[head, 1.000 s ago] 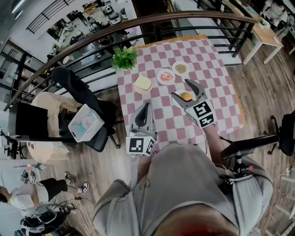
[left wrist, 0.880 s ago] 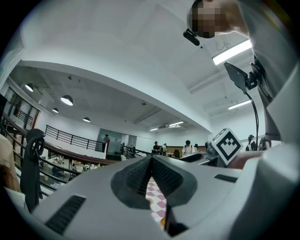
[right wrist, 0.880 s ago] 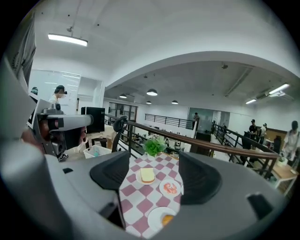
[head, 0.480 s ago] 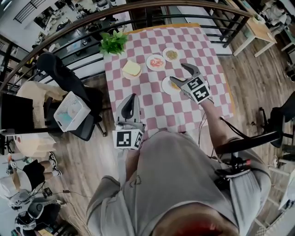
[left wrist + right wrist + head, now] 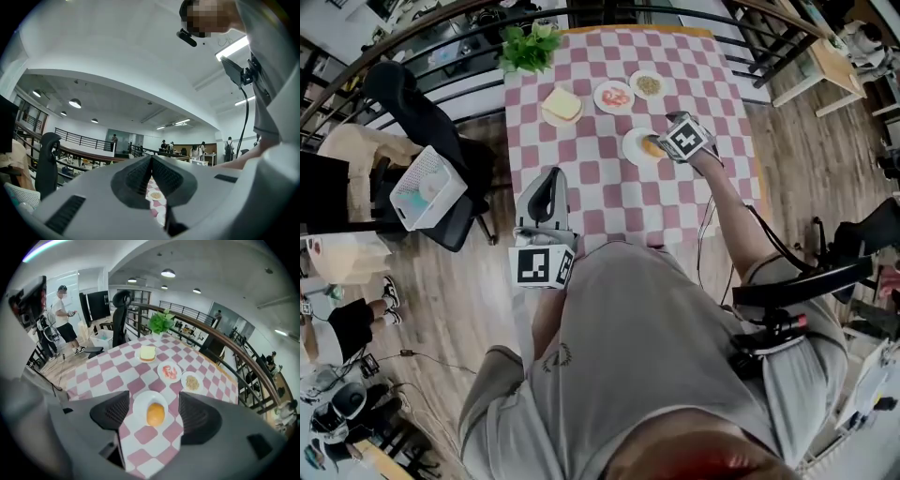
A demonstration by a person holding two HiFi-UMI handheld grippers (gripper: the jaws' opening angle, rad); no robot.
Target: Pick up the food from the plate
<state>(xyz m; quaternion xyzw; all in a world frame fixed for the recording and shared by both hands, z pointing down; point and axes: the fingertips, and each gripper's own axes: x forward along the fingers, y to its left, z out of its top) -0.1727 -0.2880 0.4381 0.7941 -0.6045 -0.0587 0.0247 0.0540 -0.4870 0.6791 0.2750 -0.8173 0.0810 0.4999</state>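
An orange round bun lies on a white plate on the pink checked table. My right gripper hovers just above it, open, one pad on each side of the bun and neither touching it. In the head view the same bun and plate sit right before the right gripper. My left gripper hangs at the table's near left edge. In its own view the left gripper has its jaws shut and holds nothing.
Further back stand three more plates: a sandwich, red slices and a brownish heap. A green plant is at the far left corner. An office chair, a white basket and a railing flank the table.
My right gripper has moved forward and now sits over the plate with the bun. The left gripper stays by the table's near edge. The head camera has shifted.
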